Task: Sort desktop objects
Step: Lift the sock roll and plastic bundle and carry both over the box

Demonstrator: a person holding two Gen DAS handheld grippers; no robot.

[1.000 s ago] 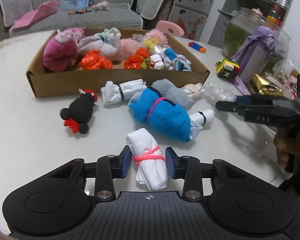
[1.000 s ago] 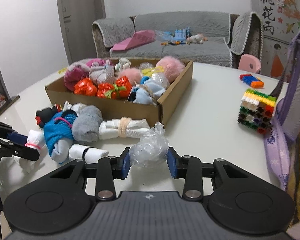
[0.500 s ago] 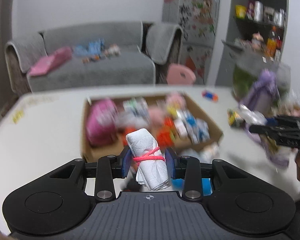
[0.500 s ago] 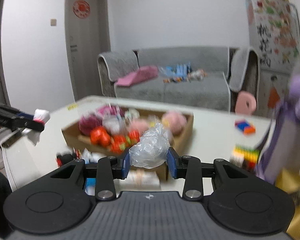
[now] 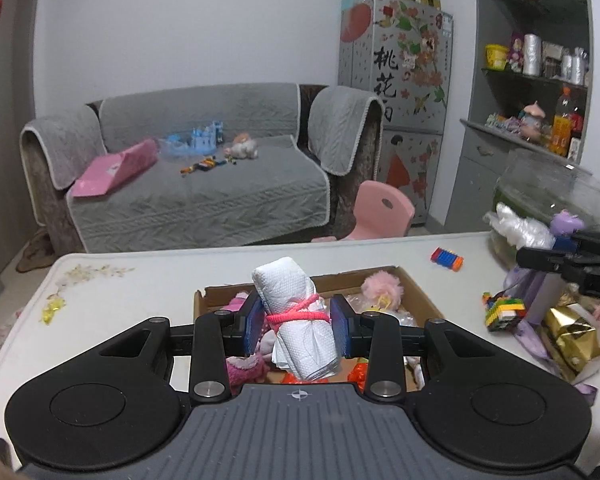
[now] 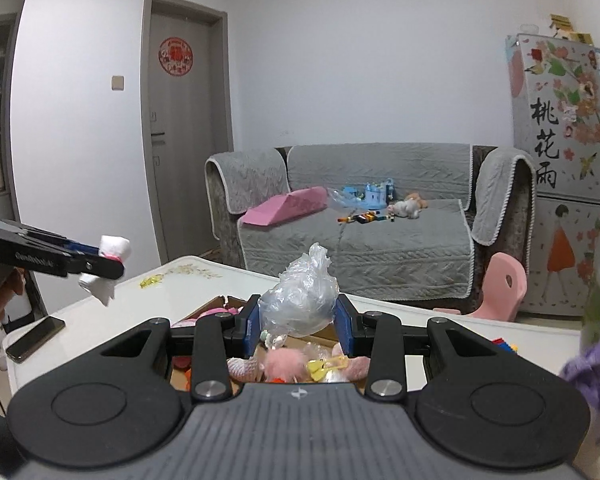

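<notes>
Left hand-held gripper (image 5: pixel 298 330) clamps white roll (image 5: pixel 296 320); right hand-held gripper (image 6: pixel 299 328) pinches plastic bag (image 6: pixel 300 300), seemingly above the box (image 5: pixel 416 292)

Box (image 5: pixel 414 289) on table (image 5: pixel 132 292), sofa (image 5: pixel 204 184) behind, brick cube (image 5: pixel 504 312) right of box

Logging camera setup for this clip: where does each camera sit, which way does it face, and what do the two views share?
Left wrist: on the left gripper, facing the cardboard box and sofa; shows its fingers clamping a white bundle, plus the right gripper.
Right wrist: on the right gripper, facing the same way; its fingers clamp a plastic bag.
Shared: box, sofa, pink chair, both grippers.
</notes>
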